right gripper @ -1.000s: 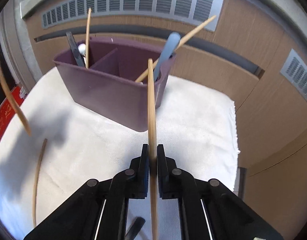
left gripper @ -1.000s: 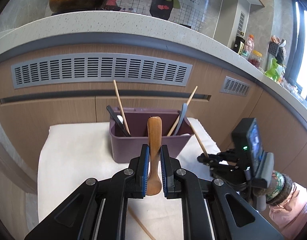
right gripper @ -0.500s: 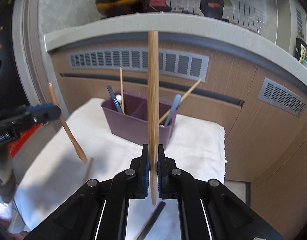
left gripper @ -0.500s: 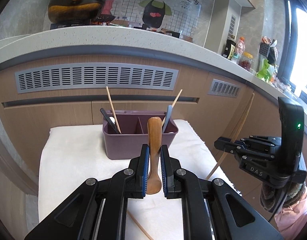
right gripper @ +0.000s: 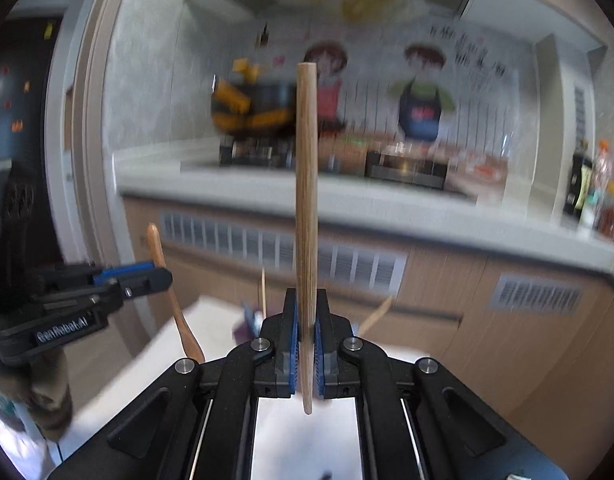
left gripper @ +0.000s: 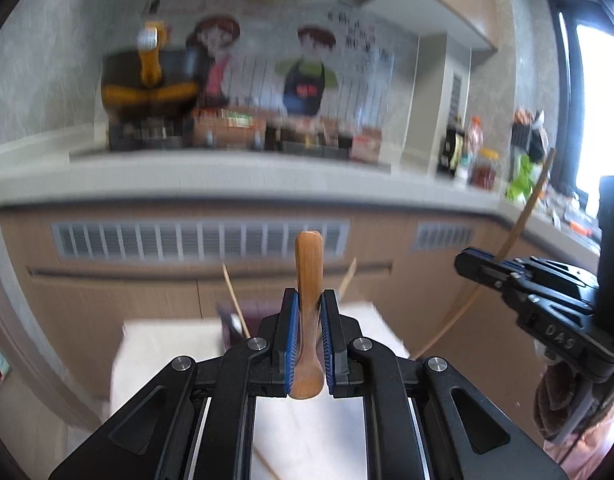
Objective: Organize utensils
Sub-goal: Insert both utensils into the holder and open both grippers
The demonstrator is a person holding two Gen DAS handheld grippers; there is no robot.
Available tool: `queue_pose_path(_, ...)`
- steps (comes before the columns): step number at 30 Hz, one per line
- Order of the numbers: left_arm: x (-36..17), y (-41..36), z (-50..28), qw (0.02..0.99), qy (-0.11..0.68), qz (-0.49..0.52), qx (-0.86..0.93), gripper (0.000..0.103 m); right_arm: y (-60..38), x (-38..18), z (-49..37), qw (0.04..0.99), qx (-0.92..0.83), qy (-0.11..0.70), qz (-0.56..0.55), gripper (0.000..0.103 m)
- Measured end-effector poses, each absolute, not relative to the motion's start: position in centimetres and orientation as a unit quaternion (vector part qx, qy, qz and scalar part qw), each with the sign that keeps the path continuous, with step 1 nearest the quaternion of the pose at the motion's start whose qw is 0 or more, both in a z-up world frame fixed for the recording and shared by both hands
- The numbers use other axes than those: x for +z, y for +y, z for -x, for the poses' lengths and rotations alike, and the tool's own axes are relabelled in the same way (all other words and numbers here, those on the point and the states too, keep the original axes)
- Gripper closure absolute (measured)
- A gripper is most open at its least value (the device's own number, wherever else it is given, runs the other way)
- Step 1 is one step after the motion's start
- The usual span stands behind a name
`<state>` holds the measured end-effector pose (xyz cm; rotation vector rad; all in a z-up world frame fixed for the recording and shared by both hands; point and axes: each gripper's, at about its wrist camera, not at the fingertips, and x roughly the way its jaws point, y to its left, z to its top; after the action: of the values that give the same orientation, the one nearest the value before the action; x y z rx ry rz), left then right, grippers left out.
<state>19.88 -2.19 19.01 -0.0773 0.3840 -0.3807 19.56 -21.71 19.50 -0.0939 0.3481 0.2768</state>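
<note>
My left gripper (left gripper: 310, 300) is shut on a wooden spoon (left gripper: 308, 268), handle pointing up; it also shows in the right wrist view (right gripper: 155, 276) with the spoon (right gripper: 179, 312). My right gripper (right gripper: 305, 300) is shut on a wooden chopstick (right gripper: 307, 200) held upright; it shows in the left wrist view (left gripper: 479, 266) with the chopstick (left gripper: 523, 216). The purple utensil holder (left gripper: 231, 326) is mostly hidden behind my fingers, low and far, with chopsticks (left gripper: 235, 300) standing in it. It is a blurred patch in the right wrist view (right gripper: 243, 328).
A white cloth (left gripper: 167, 344) covers the small table under the holder. A loose chopstick (left gripper: 267, 464) lies on the cloth near me. Behind stands a wooden cabinet front with vents (left gripper: 195, 240) under a grey counter (left gripper: 227, 176) carrying a pot (left gripper: 147, 88) and bottles (left gripper: 475, 156).
Both grippers have risen and tilted upward with their utensils still held. The holder has dropped low in both views and the counter and wall now fill them. The views are motion-blurred.
</note>
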Motion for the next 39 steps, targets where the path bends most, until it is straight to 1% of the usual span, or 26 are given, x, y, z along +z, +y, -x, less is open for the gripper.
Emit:
queue_pose_path(2, 20.9, -2.1, -20.6, 0.969, 0.164, 0.042, -0.178, 0.091, -21.8, 21.9, -20.6, 0.98, 0.131, 0.146, 0.033, 0.097)
queue_pose_path(4, 22.2, -2.3, -21.7, 0.973, 0.148, 0.042, -0.172, 0.091, -21.7, 23.0, -22.2, 0.981, 0.129, 0.142, 0.024, 0.097)
queue_pose_path(9, 21.9, -2.6, -25.5, 0.973, 0.151, 0.041, -0.172, 0.091, -21.6, 22.4, -26.5, 0.979, 0.126, 0.157, 0.018, 0.097)
queue_pose_path(13, 19.6, -2.9, -29.4, 0.968, 0.177, 0.042, -0.173, 0.091, -21.7, 19.5, -30.3, 0.975, 0.12, 0.184, 0.018, 0.097)
queue_pose_path(20, 13.2, -3.4, -35.7, 0.951, 0.247, 0.059, -0.179, 0.091, -21.8, 12.8, -36.1, 0.958, 0.116, 0.262, 0.018, 0.096)
queue_pose_path(29, 6.2, -4.5, -40.0, 0.925, 0.324, 0.068, -0.185, 0.091, -21.2, 4.8, -40.1, 0.924, 0.13, 0.359, 0.004, 0.095)
queue_pose_path(30, 5.5, -4.6, -40.3, 0.922, 0.333, 0.07, -0.184, 0.089, -21.2, 4.1, -40.3, 0.921, 0.13, 0.366, 0.007, 0.093)
queue_pose_path(32, 4.3, -4.4, -40.4, 0.918, 0.345, 0.075, -0.182, 0.088, -21.0, 3.1, -40.5, 0.917, 0.13, 0.377, 0.012, 0.077)
queue_pose_path(33, 3.9, -4.4, -40.5, 0.916, 0.348, 0.078, -0.182, 0.085, -21.0, 2.7, -40.5, 0.917, 0.126, 0.379, 0.015, 0.062)
queue_pose_path(34, 3.6, -4.3, -40.5, 0.915, 0.351, 0.081, -0.18, 0.081, -21.1, 2.5, -40.3, 0.918, 0.12, 0.378, 0.019, 0.05)
queue_pose_path(35, 3.4, -4.1, -40.4, 0.915, 0.353, 0.085, -0.177, 0.073, -21.1, 2.4, -40.0, 0.921, 0.113, 0.373, 0.024, 0.048)
queue_pose_path(36, 3.4, -4.0, -40.1, 0.916, 0.352, 0.087, -0.175, 0.07, -21.2, 2.3, -39.6, 0.924, 0.108, 0.367, 0.03, 0.047)
queue_pose_path(38, 3.6, -3.6, -39.2, 0.919, 0.344, 0.086, -0.171, 0.068, -21.3, 2.3, -38.7, 0.928, 0.101, 0.357, 0.042, 0.043)
queue_pose_path(39, 3.6, -3.3, -38.6, 0.922, 0.34, 0.085, -0.167, 0.065, -21.4, 2.4, -37.9, 0.93, 0.097, 0.351, 0.048, 0.038)
